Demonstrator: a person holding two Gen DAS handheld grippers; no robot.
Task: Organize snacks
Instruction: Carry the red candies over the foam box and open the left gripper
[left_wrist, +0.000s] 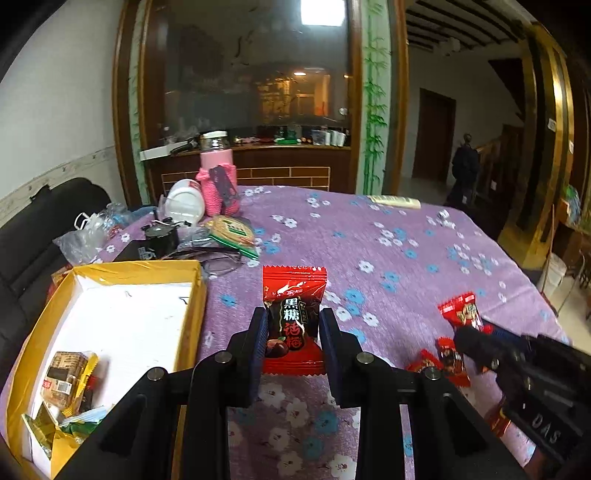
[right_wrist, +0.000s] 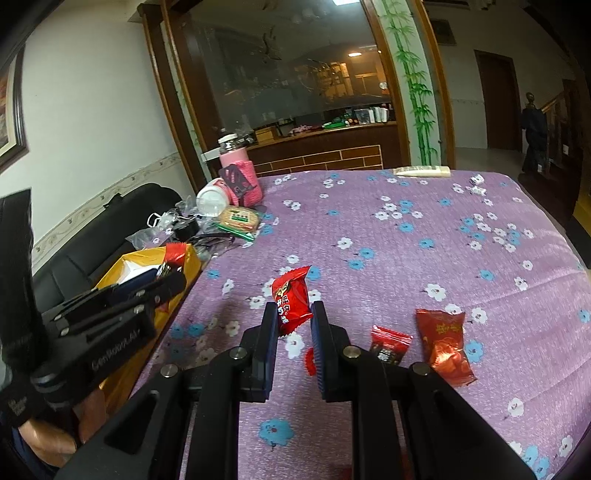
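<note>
My left gripper (left_wrist: 293, 321) is shut on a red and black candy packet (left_wrist: 295, 295), held upright above the purple flowered tablecloth (left_wrist: 388, 258). Just to its left is a yellow box (left_wrist: 197, 295) with a white inside and several snack packs (left_wrist: 66, 380) in its near corner. My right gripper (right_wrist: 294, 317) is shut on a red candy wrapper (right_wrist: 291, 295), a little above the cloth. Two more red candies (right_wrist: 389, 345) (right_wrist: 443, 343) lie on the cloth to its right. In the right wrist view, the left gripper (right_wrist: 173, 275) hangs over the box's edge (right_wrist: 122, 269).
At the table's far left are a pink-sleeved jar (left_wrist: 218, 177), a white tub (left_wrist: 184, 203), a cracker pack (left_wrist: 231, 229), glasses and black items. A black sofa (left_wrist: 44, 221) stands left of the table. A pale flat object (left_wrist: 395, 201) lies at the far edge.
</note>
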